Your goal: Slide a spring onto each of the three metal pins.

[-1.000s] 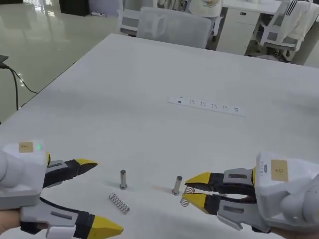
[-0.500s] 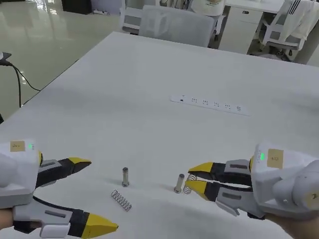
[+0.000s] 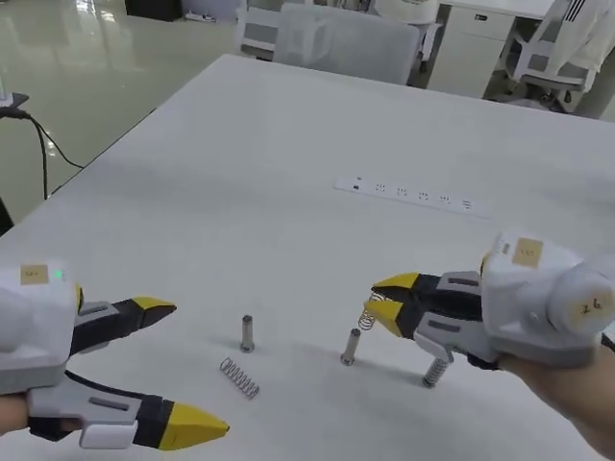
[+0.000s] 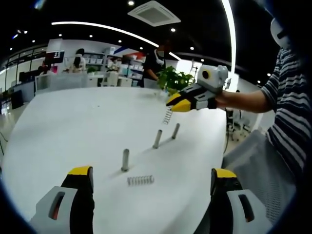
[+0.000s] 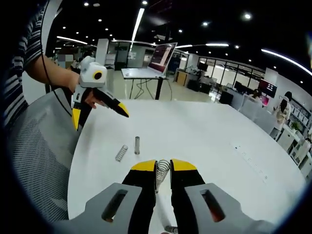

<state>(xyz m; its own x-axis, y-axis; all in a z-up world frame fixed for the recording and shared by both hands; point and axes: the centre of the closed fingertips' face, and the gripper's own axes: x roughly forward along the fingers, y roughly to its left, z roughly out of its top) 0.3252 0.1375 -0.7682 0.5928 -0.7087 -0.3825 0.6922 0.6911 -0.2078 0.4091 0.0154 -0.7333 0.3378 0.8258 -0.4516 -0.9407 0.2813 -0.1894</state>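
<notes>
Three short metal pins stand on the white table (image 3: 288, 173): the left pin (image 3: 247, 333), the middle pin (image 3: 351, 346) and the right pin (image 3: 435, 370), which looks ribbed and sits partly under my right gripper. My right gripper (image 3: 380, 300) is shut on a spring (image 3: 368, 312) that hangs above the table, up and right of the middle pin. The right gripper view shows this spring (image 5: 164, 165) pinched between the yellow tips. Another spring (image 3: 238, 376) lies flat in front of the left pin. My left gripper (image 3: 178, 365) is wide open at the near left, holding nothing.
A white power strip (image 3: 411, 195) lies further back on the table. Office chairs (image 3: 336, 43) stand beyond the far edge. The left edge of the table drops to the floor, where a black cable (image 3: 43, 154) runs.
My right gripper has lifted off the table with the spring and drawn back to the right, uncovering the right pin. The left gripper has barely moved. The head camera has shifted a little.
</notes>
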